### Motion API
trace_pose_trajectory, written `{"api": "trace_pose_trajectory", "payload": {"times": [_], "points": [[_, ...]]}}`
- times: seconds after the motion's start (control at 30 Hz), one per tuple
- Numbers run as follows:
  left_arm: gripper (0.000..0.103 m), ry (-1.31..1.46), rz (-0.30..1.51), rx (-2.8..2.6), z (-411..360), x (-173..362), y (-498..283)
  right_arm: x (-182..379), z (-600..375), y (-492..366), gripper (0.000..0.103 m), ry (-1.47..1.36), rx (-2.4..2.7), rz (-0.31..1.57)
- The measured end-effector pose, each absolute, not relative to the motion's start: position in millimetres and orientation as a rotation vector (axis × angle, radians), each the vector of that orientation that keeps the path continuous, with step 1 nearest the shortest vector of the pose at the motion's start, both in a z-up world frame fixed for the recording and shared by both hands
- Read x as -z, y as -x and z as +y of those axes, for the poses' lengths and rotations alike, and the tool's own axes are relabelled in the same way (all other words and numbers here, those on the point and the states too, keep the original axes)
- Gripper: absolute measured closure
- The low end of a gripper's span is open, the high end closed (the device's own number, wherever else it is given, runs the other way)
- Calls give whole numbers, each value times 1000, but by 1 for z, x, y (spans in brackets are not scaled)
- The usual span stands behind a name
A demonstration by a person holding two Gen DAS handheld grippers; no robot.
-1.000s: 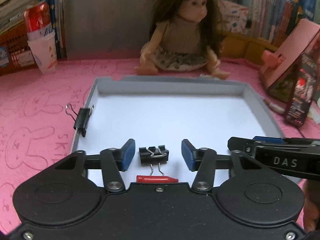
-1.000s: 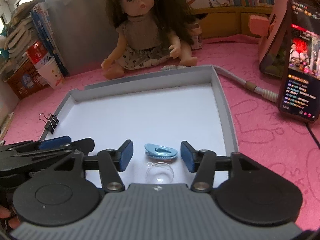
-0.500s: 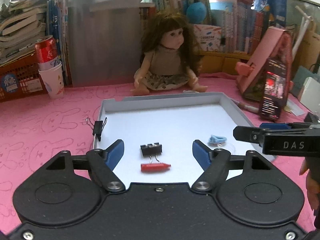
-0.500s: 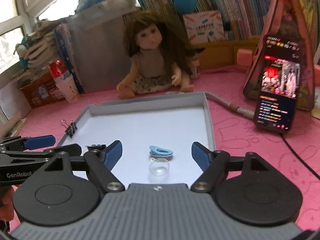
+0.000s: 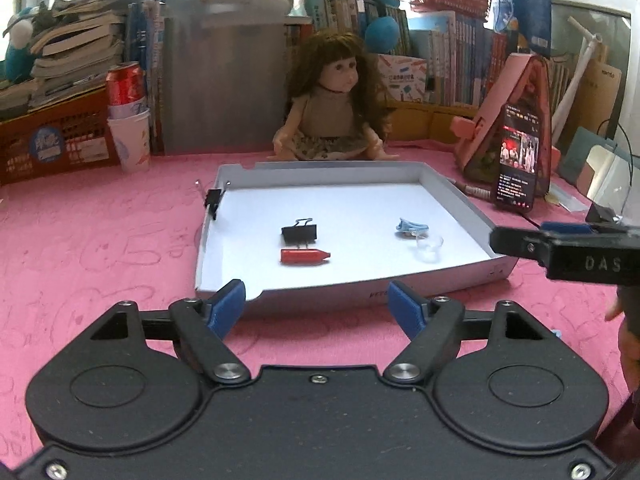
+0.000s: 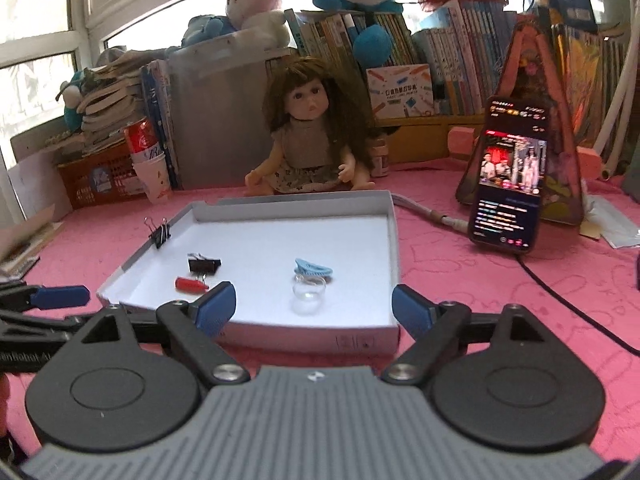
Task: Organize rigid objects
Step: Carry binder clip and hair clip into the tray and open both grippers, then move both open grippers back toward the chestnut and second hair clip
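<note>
Release on both sides, and both tools have backed off! A second ago the left gripper (image 5: pixel 316 306) was low inside the white tray (image 5: pixel 448 286), straddling the black binder clip (image 5: pixel 299 233) with the red cap (image 5: pixel 304 256) just beneath; the right gripper (image 6: pixel 314 306) was framing the blue hair clip (image 6: pixel 313 269) and the clear dome (image 6: pixel 308 290). Now both sit outside the tray's near edge, over the pink tablecloth (image 5: pixel 100 248). Jaws opening on each, the right spread wider than the left, and nothing between either pair of blue pads.

So where's everything lying? Binder clip and red cap sit touching toward the tray's left side, closer to the near edge than the far one. Hair clip and dome sit together toward the right side. A second binder clip (image 5: pixel 213 200) grips the left wall near the far left corner. The doll (image 5: pixel 332 108) sits behind the far edge, the phone (image 5: pixel 518 160) off to the right.

My read: four items placed, in two neat pairs, and no loose small items show on the cloth nearby. This round of sorting looks about done.
</note>
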State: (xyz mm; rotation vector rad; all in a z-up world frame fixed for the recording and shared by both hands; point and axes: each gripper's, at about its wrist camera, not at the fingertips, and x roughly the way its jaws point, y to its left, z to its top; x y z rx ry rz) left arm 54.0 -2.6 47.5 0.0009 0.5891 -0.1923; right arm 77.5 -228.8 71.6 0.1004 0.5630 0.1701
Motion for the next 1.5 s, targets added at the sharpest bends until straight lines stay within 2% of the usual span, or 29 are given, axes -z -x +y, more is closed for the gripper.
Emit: {"api": "trace_pose_trajectory", "payload": {"times": [0.2,1.0,1.4,1.5], "points": [[26,20,544,152,10,-44,-31,-63,-232,-54,10,-85,-148,544],[19,11,562,83,38,-9,14,-27,-249,-5,6,-18,-10,536],[31,32,604,50,45,3,14,-19,-251,4,7,-9,25,548],[37,39,610,53,44,4,12,-17,-246,4,7,18,35,544]]}}
